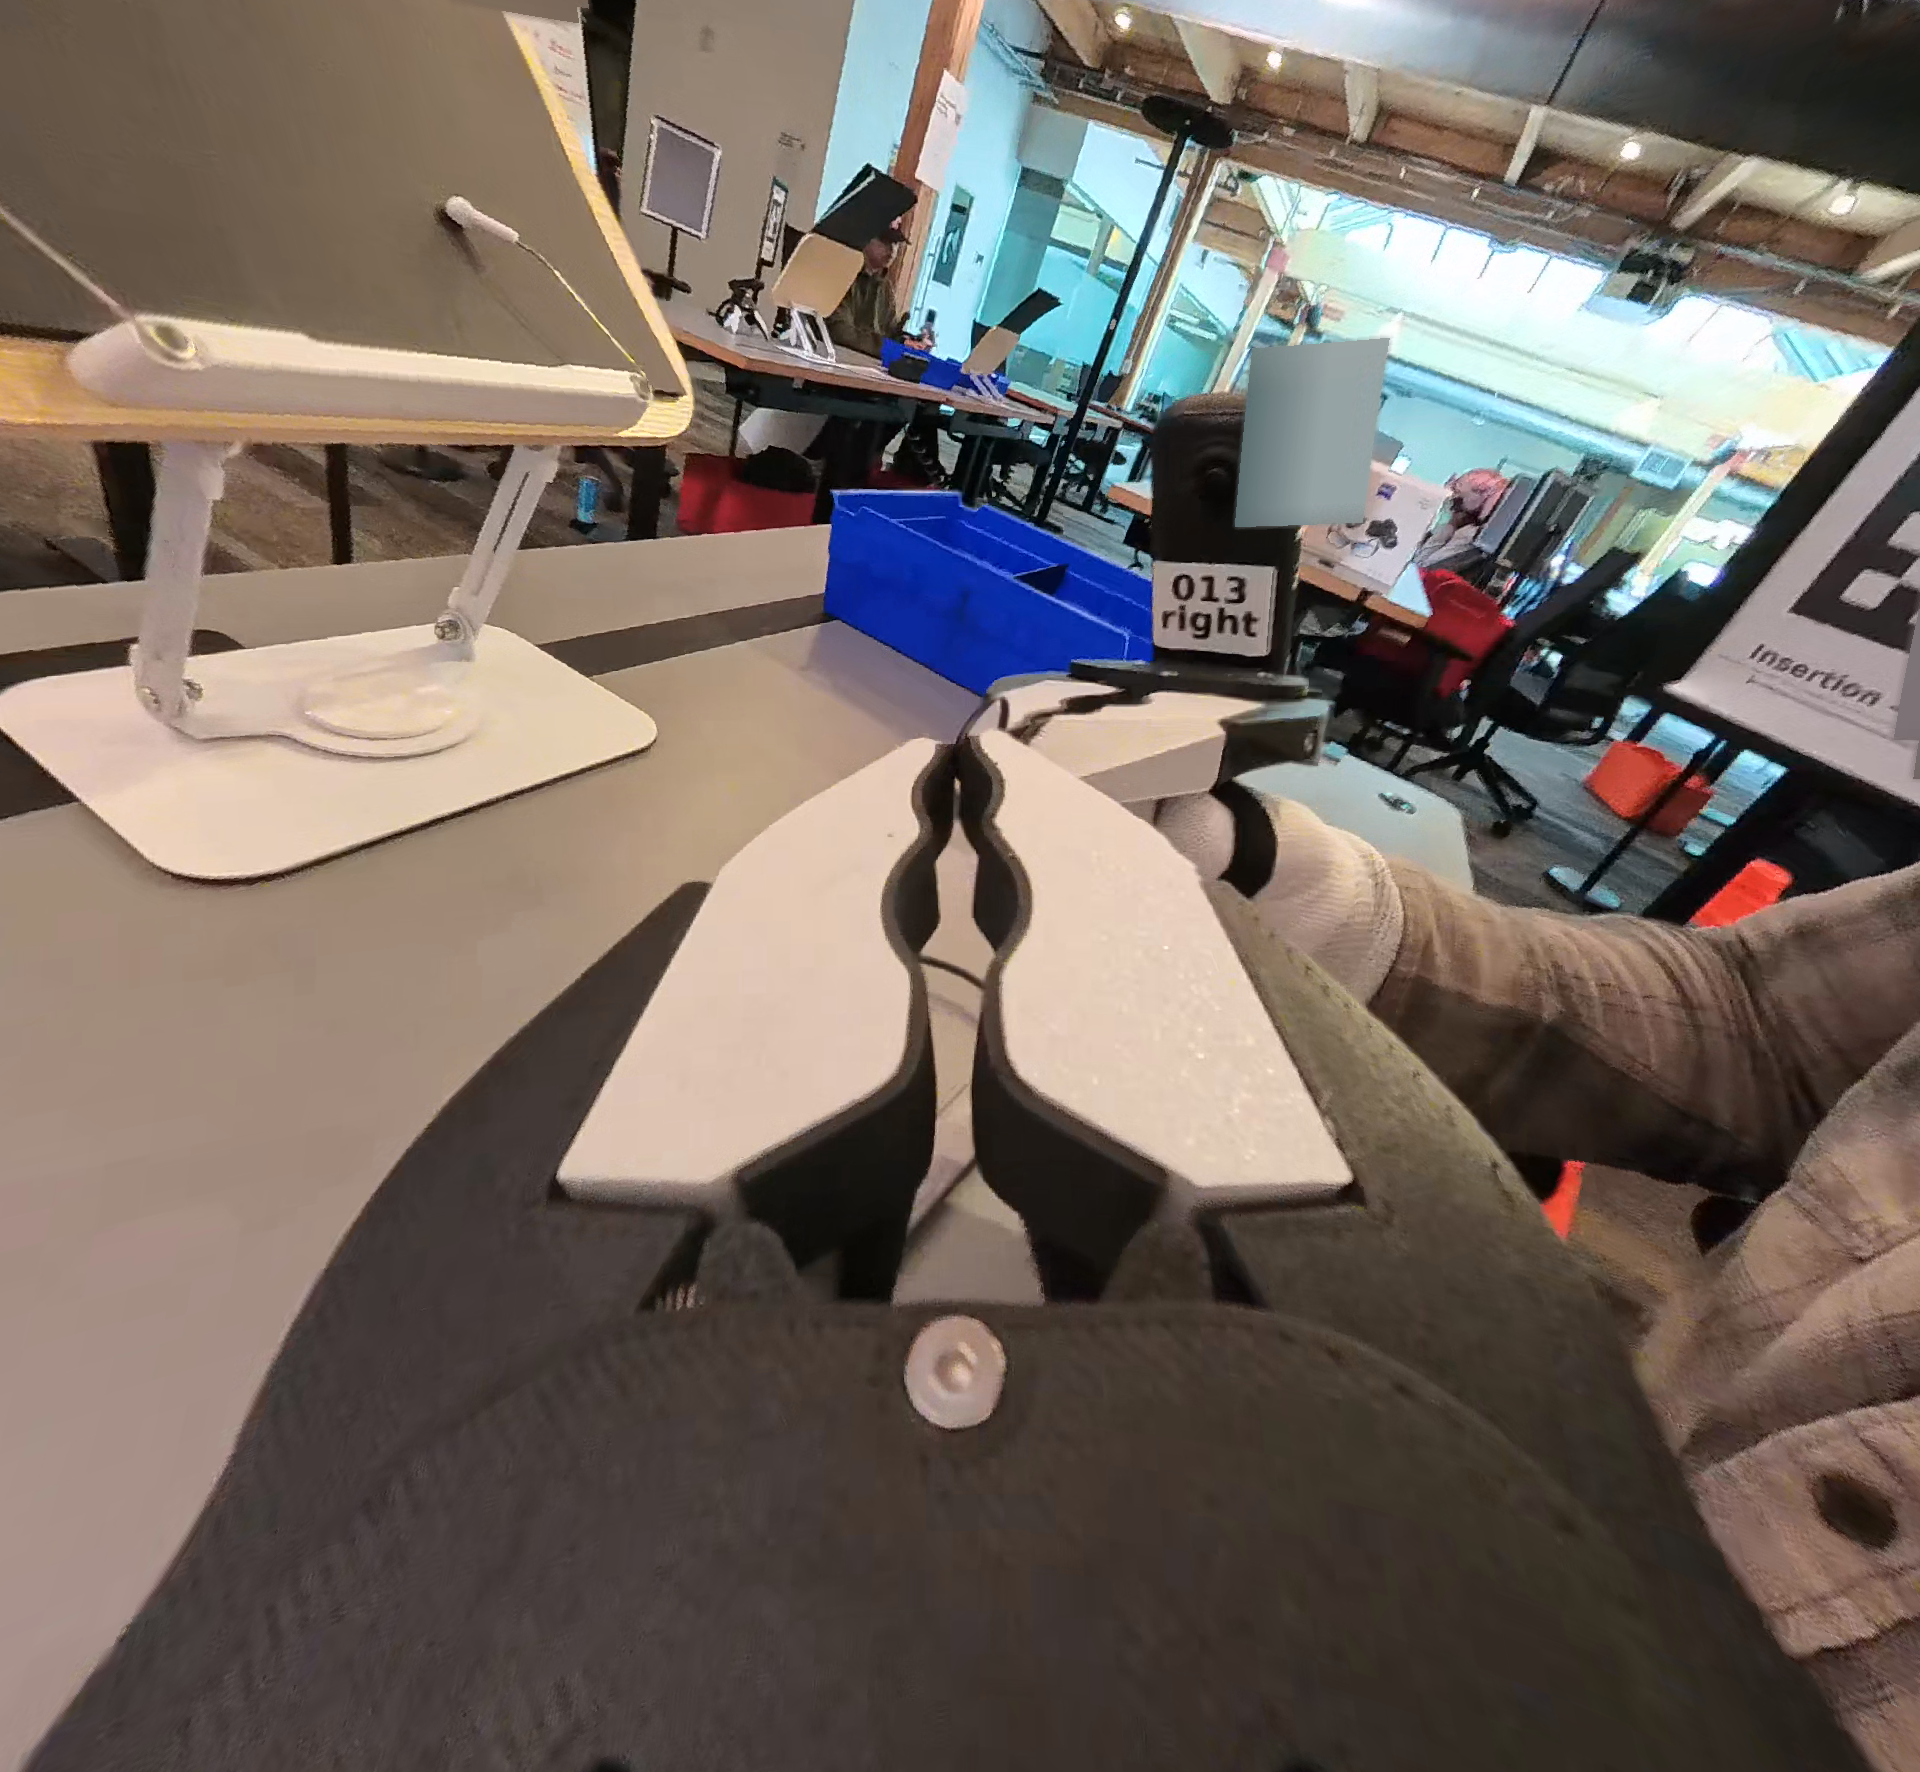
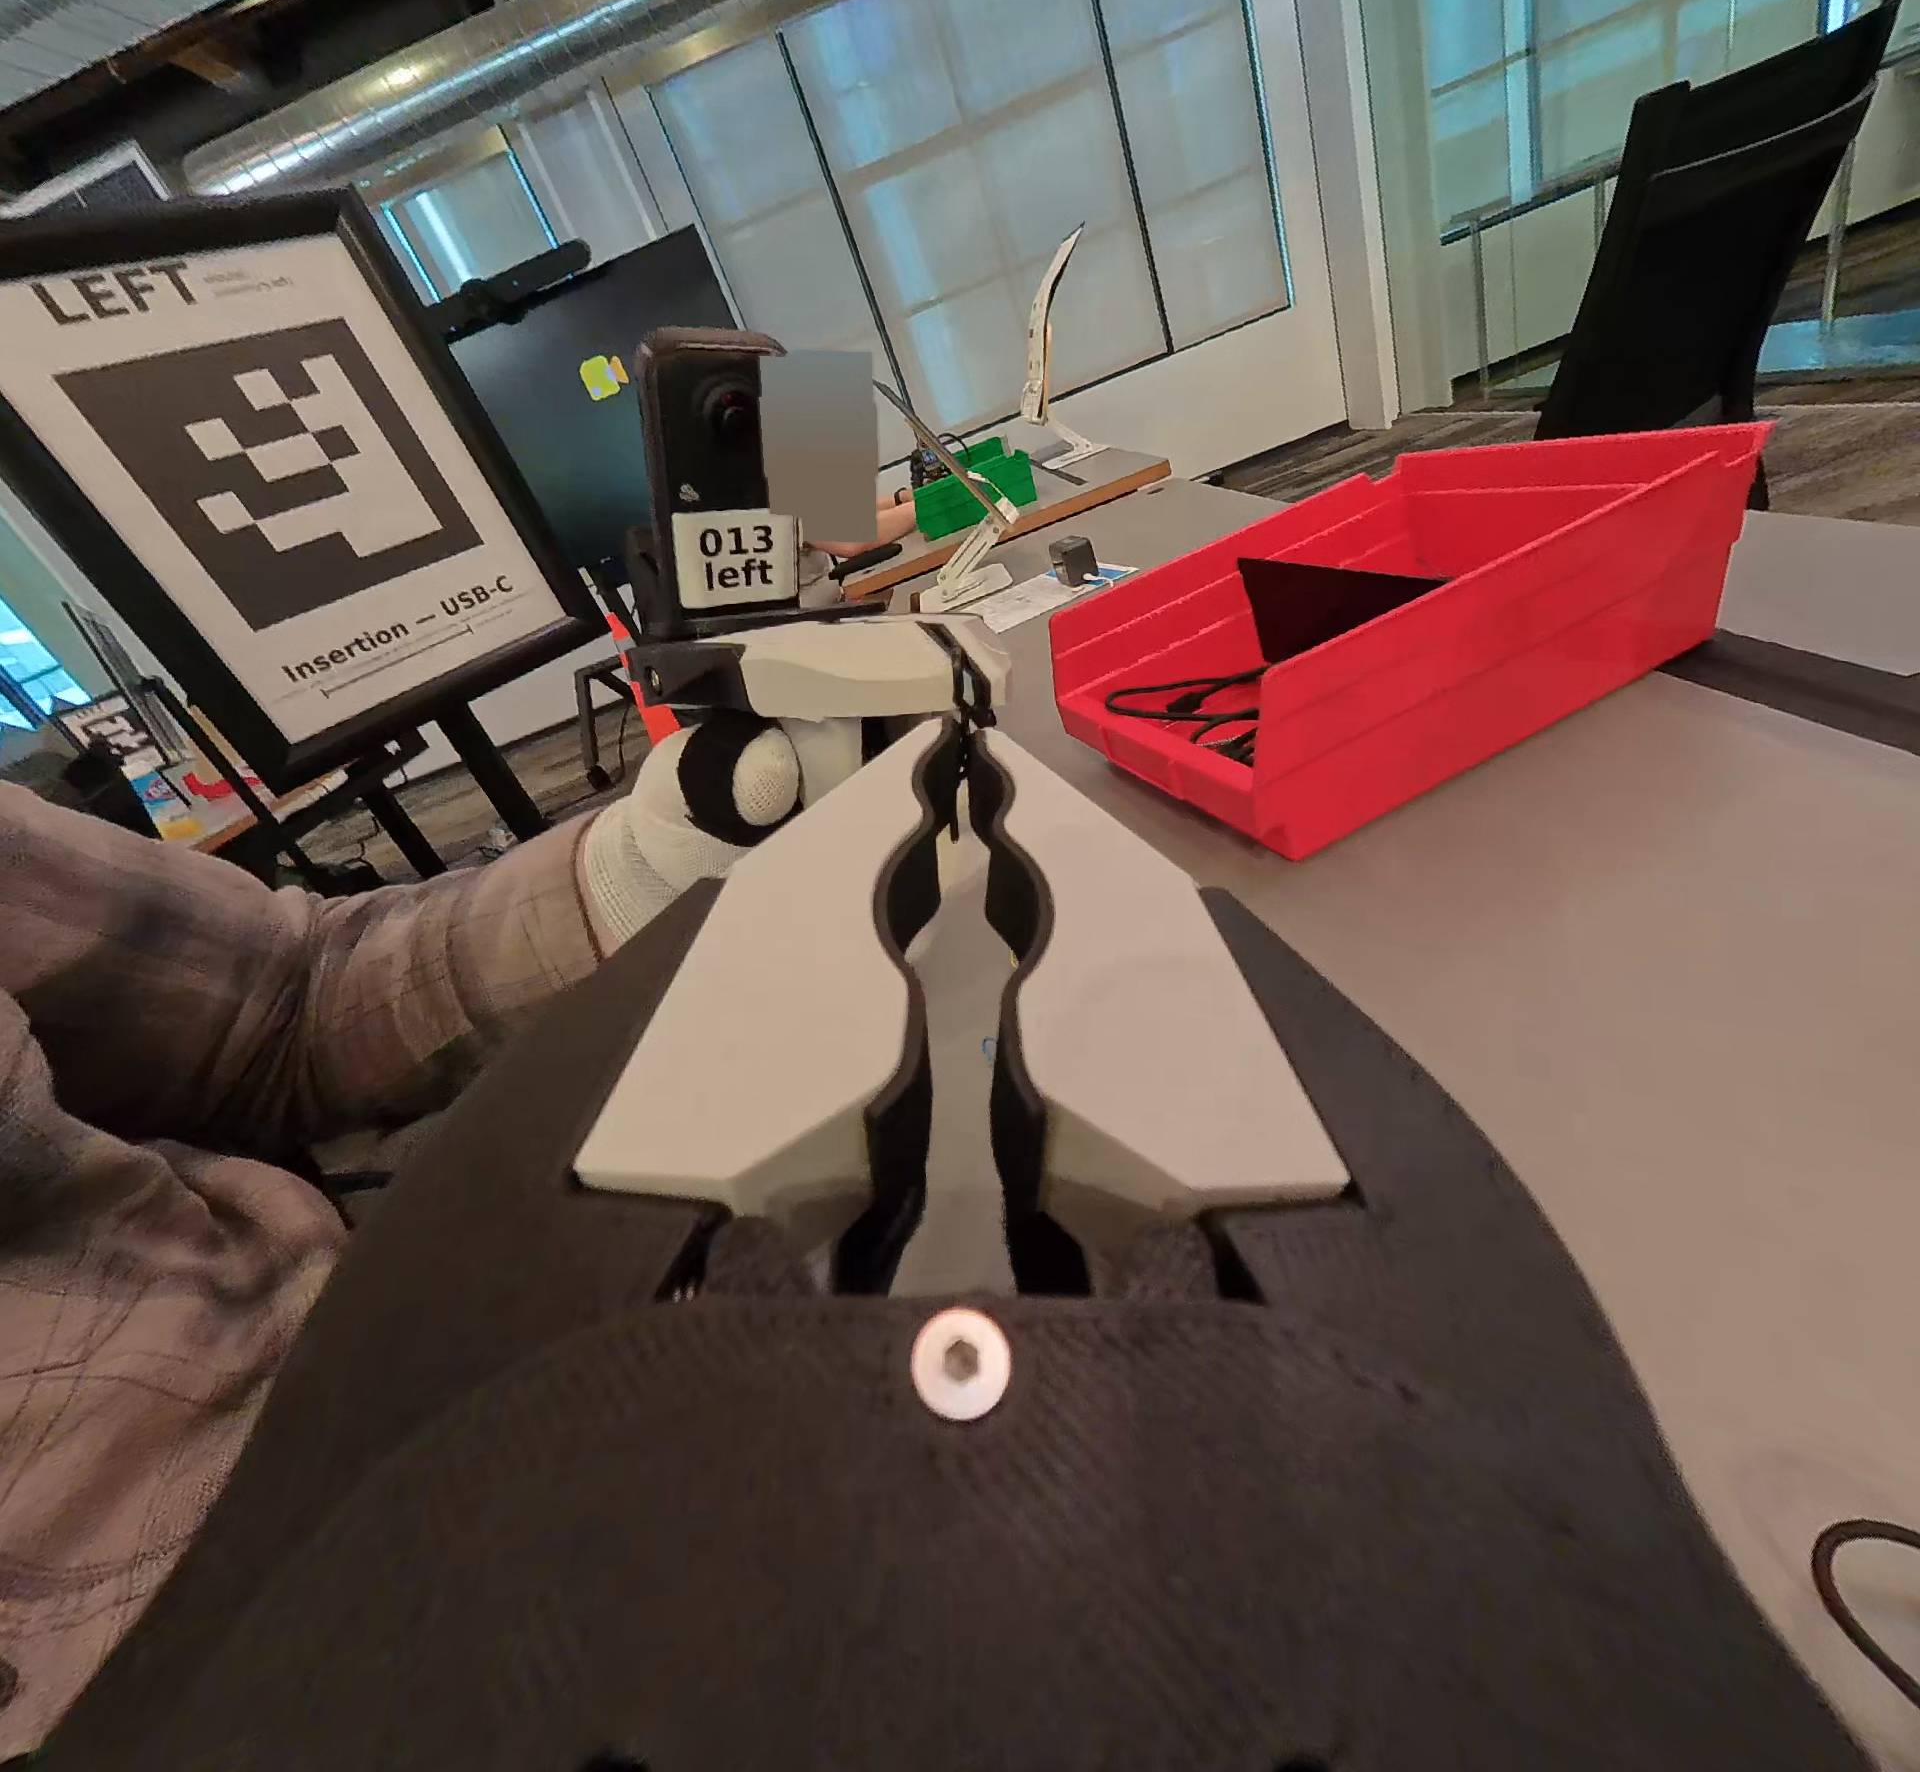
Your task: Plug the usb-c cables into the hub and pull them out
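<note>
In the left wrist view my left gripper [image 1: 957, 764] is shut, and a thin black usb-c cable [image 1: 979, 720] arcs from its tips to the right gripper [image 1: 1006, 712], which comes in from the right and meets it tip to tip. In the right wrist view my right gripper [image 2: 961, 743] is shut on the same black cable [image 2: 953, 803], whose short end hangs down between its pads. The left gripper [image 2: 975, 675] pinches the cable just above. Both are held above the grey table [image 2: 1558, 1047]. No hub is visible.
A red bin [image 2: 1455, 683] holding black cables [image 2: 1195, 714] stands right of the grippers. A blue bin [image 1: 966, 600] is at the table's far edge, a white stand [image 1: 312, 746] on the left. Another cable loop [image 2: 1844, 1608] lies at the lower right. A framed marker sign [image 2: 270, 475] stands off the table. Only a small space, under 4 cm, lies between the two pairs of fingers.
</note>
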